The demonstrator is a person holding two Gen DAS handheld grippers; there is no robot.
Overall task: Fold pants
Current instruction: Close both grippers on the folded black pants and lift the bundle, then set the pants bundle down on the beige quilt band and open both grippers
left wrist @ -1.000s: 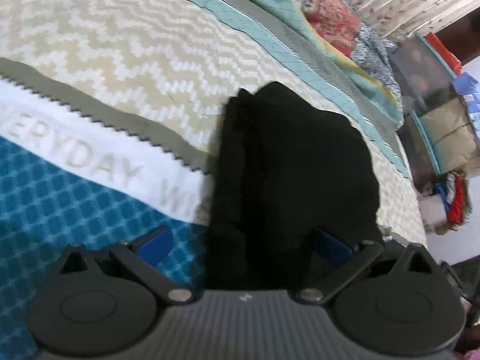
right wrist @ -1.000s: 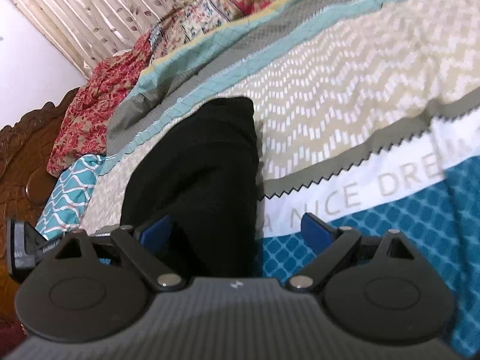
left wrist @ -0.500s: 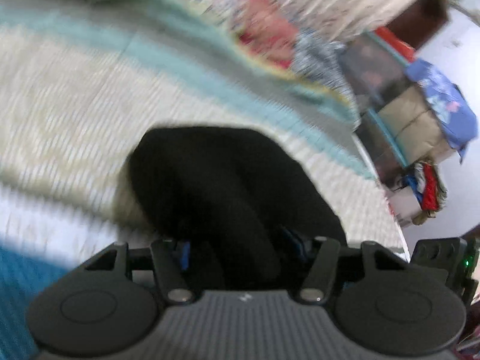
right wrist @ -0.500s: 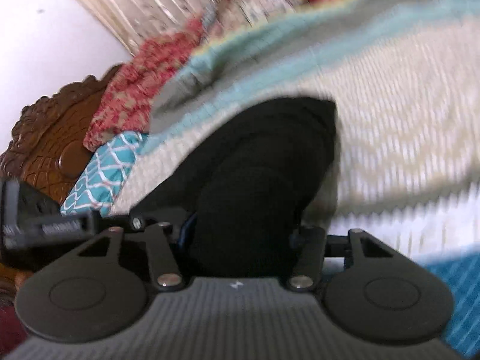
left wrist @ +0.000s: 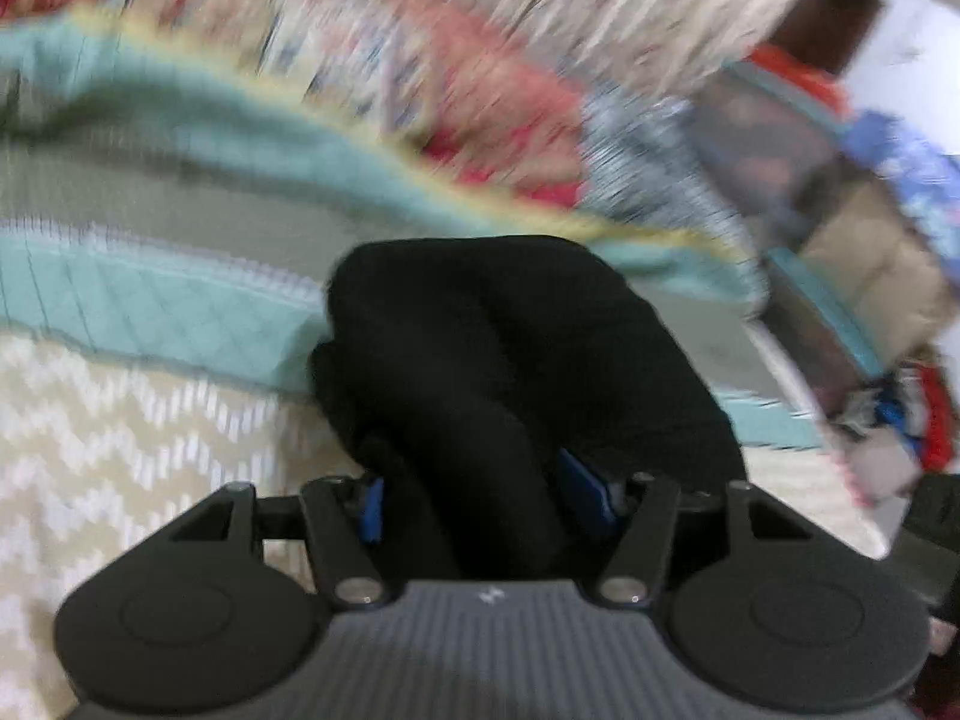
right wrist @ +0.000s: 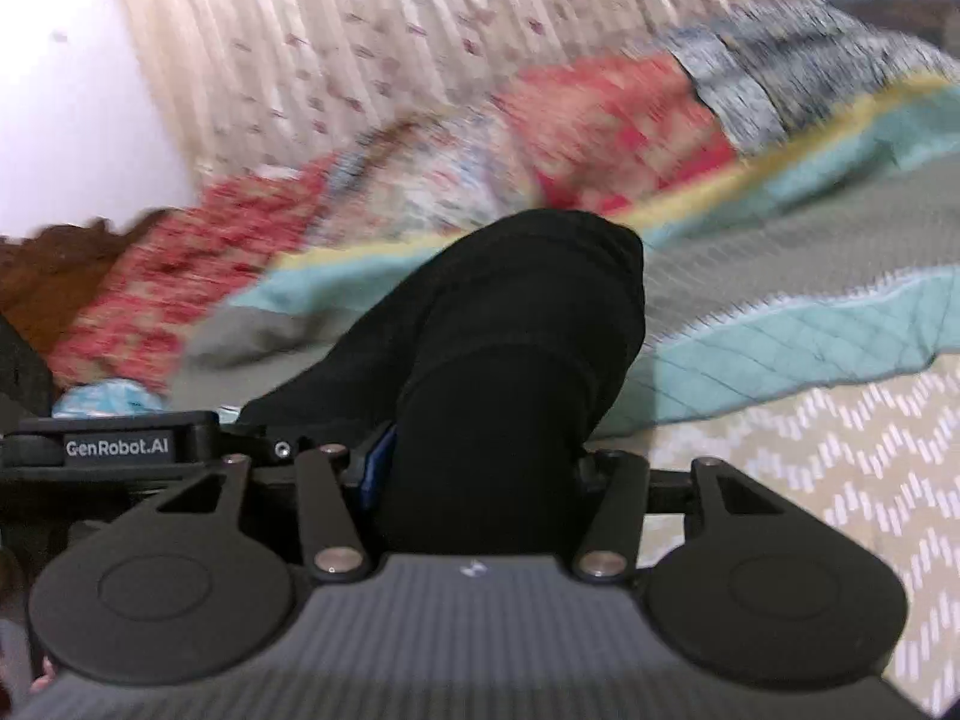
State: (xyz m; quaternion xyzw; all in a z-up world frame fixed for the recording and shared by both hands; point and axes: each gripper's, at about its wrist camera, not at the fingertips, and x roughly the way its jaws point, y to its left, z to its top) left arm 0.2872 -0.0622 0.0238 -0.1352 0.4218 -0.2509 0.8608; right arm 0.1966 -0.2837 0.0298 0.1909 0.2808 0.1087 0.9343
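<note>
Black pants (left wrist: 504, 372) bunched between both claws' clamped pads

Both tongs (left wrist: 489, 495) (right wrist: 474, 468) have black linkage arms, silver screws, blue pads and ribbed grey bodies.

Motion blur smears the patterned bedding (left wrist: 492, 102) at twelve o'clock and the clutter (left wrist: 870, 276) at three o'clock. The black pants (right wrist: 516, 360) hide the right gripper's (right wrist: 480, 474) right fingertip.

black pants (left wrist: 516, 372), teal-and-cream chevron bedspread (left wrist: 120, 432)
</note>
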